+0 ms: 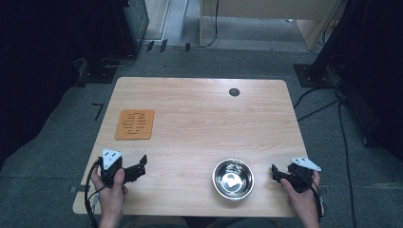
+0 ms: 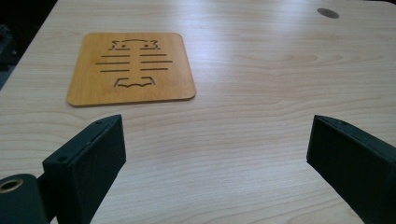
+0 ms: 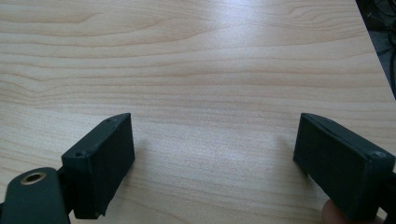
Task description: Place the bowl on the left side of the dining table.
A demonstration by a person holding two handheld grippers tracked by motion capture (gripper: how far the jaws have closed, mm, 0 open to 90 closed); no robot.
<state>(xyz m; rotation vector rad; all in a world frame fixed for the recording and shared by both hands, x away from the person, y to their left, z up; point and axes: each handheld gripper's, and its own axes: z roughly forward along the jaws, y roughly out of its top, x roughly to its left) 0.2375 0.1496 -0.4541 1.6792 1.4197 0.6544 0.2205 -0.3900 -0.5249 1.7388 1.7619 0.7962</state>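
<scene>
In the high view, the left tool [image 1: 140, 166] rested on the near left part of the wooden counter [image 1: 199, 128], held by a hand [image 1: 112, 187], its jaws pointing right and a little away from the person. The right tool [image 1: 275, 173] sat near the front right corner in the other hand [image 1: 300, 192], jaws pointing left toward a steel bowl [image 1: 233, 178]. The bowl stood near the front edge, just beside the right tool and well apart from the left one. An orange mat [image 1: 135, 124] lay flat beyond the left tool, near the left edge.

In the left gripper view, the left tool [image 2: 215, 154] had its jaws spread wide with nothing between them; the mat [image 2: 131, 67] lay ahead, toward the left jaw's side.

In the right gripper view, the right tool [image 3: 215, 158] was likewise wide apart and empty, over bare counter [image 3: 196, 70].
</scene>
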